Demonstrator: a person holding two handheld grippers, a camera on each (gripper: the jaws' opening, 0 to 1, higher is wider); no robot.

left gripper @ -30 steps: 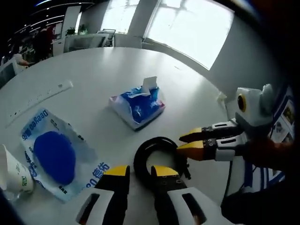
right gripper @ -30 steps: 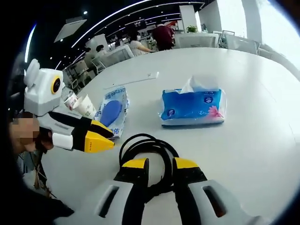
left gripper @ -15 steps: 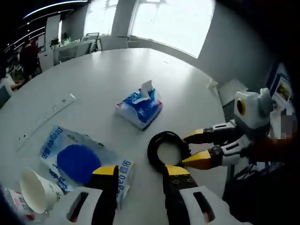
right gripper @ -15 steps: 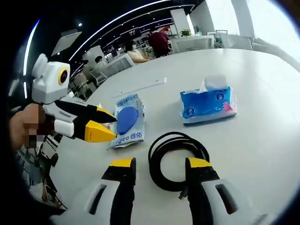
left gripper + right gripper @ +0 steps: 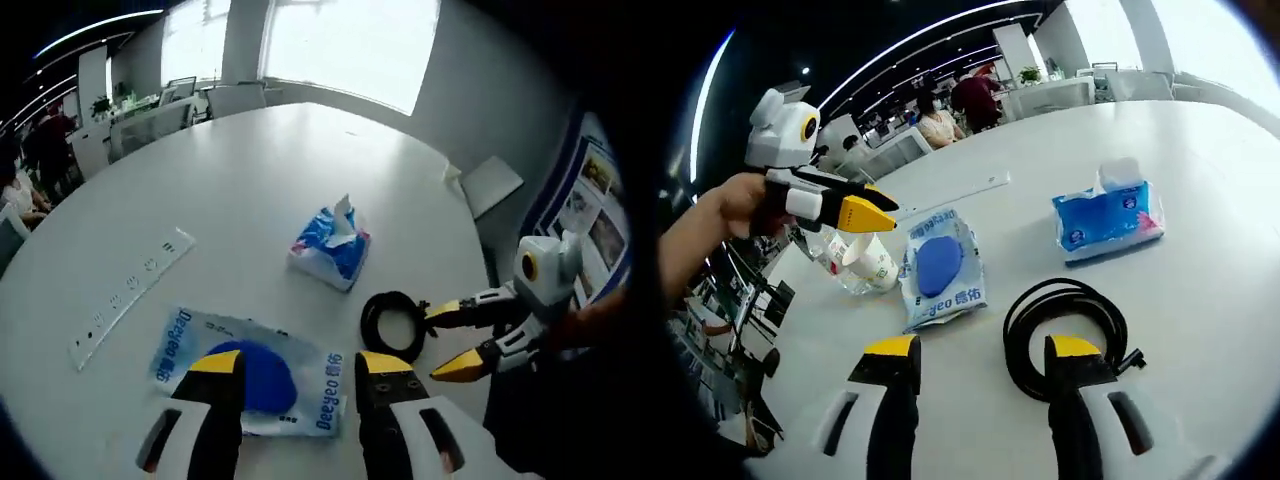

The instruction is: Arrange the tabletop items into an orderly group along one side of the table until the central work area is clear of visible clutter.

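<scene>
We hold both the left gripper (image 5: 295,368) and right gripper (image 5: 983,350) open and empty above the table (image 5: 250,170); risk: coiled cable (image 5: 1068,322) near its edge unspools if pinched by one loop.

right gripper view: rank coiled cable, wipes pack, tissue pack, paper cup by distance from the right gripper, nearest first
1. Coiled black cable, right at the right gripper, just past its right-hand jaw.
2. Wipes pack, ahead and slightly left.
3. Paper cup, further left, beside the wipes, and tissue pack, ahead to the right: too close to call.
</scene>
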